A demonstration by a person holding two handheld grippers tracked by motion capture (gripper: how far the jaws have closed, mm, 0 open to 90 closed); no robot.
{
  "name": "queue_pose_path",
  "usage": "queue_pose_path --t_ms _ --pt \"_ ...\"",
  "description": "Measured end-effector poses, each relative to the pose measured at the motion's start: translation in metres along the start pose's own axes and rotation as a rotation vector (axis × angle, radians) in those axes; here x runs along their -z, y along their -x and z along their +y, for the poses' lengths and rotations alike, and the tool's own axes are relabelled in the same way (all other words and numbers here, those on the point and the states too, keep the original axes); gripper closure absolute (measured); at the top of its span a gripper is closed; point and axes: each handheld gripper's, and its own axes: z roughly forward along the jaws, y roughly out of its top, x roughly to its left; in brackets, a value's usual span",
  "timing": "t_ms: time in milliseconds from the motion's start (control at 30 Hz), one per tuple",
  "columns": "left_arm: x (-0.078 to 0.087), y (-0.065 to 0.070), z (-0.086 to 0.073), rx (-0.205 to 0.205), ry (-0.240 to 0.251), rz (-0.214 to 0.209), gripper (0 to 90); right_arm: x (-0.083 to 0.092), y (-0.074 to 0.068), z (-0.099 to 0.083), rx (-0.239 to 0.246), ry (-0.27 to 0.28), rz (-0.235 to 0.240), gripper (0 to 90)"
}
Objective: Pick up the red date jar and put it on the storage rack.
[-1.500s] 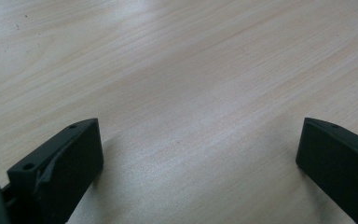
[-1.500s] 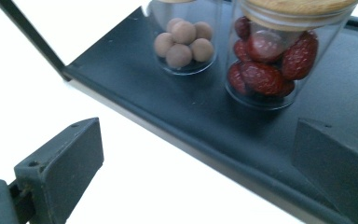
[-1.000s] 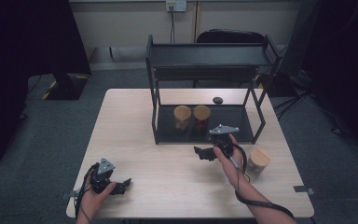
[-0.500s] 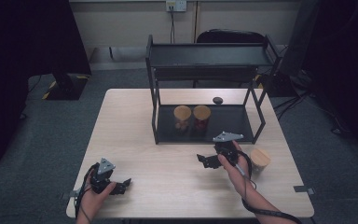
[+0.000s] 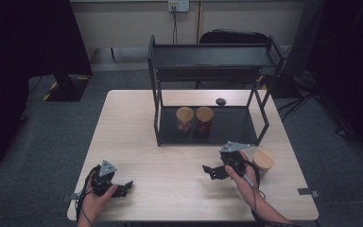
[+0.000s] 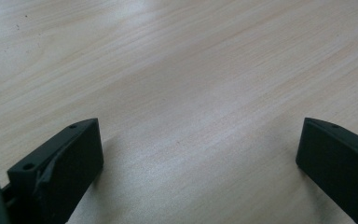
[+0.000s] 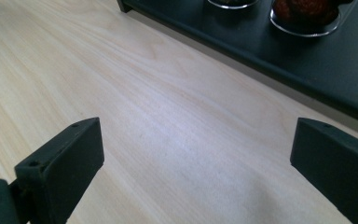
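Pale-grained wooden table beneath blocky black right gripper fingers.

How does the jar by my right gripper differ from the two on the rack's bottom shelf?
The loose jar stands on the bare table, right of the right gripper; the shelf jars sit side by side inside the rack. One shelf jar holds dark red contents; the loose jar's can't be seen. All have round wooden lids.

Both grippers, left gripper and right gripper, are chunky black, grey three-cornered plates on top, black cables trailing, screw holes in the jaws.
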Motion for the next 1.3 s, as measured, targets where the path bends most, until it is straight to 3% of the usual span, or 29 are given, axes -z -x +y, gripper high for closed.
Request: queue_pose_path --t_ms 800,1300 --pt "0.0 0.0 0.0 0.0 0.0 0.0 0.2 0.017 0.0 -0.034 0.005 -0.033 0.038 2.3" --pt "0.0 0.0 0.0 0.0 0.0 0.0 0.2 0.028 0.002 -0.044 0.018 -0.054 0.07 2.3"
